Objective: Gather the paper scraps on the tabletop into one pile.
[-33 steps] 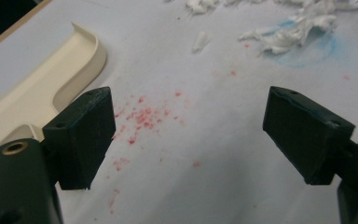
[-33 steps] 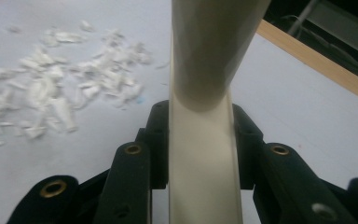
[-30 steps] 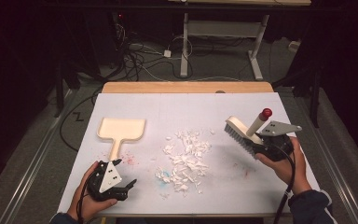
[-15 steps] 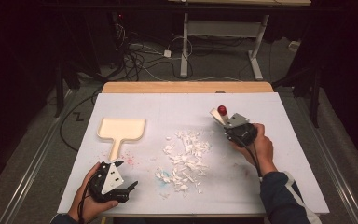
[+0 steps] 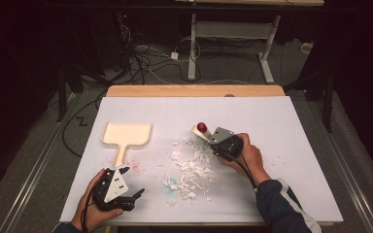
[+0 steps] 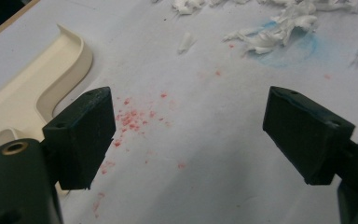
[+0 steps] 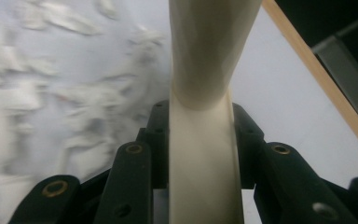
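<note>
Since the earlier frame, the right gripper [image 5: 209,137] had carried its brush [image 5: 199,131] from the table's right side down to the far edge of the paper scraps [image 5: 190,167]. High view: sweeping was about to start; one cream dustpan [image 5: 125,136] lay well left, needing a leftward stroke. Left gripper view: left gripper [image 6: 186,135] spread and empty beside the dustpan [image 6: 32,88]. Right gripper view: jaws pinched one brush handle [image 7: 205,140].
</note>
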Motion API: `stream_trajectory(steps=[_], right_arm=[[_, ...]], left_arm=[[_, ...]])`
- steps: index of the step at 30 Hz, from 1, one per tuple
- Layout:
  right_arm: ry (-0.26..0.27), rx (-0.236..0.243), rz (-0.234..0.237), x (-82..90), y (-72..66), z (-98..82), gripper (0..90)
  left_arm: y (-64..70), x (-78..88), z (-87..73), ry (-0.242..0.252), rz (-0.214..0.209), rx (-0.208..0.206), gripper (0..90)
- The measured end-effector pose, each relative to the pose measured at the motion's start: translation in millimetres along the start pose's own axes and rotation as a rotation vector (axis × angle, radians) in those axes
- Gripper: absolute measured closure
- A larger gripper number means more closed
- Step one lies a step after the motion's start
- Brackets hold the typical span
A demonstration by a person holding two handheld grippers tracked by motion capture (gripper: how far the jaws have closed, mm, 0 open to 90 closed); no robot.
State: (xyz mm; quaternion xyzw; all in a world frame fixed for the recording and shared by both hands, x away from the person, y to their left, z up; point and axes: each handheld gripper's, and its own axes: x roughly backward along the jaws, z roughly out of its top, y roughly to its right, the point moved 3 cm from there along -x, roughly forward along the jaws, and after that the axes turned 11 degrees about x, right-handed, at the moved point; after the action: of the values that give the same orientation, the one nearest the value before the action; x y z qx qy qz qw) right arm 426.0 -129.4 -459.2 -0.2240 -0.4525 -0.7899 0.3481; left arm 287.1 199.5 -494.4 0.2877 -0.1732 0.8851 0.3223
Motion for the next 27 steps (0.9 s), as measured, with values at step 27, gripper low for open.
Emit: stream_trajectory(steps=[27], right_arm=[[-0.090, -0.134, -0.149, 64.7, 22.9, -43.0, 68.2]], left_arm=[[-2.0, 4.0, -0.7, 0.001, -0.011, 0.007, 15.9]])
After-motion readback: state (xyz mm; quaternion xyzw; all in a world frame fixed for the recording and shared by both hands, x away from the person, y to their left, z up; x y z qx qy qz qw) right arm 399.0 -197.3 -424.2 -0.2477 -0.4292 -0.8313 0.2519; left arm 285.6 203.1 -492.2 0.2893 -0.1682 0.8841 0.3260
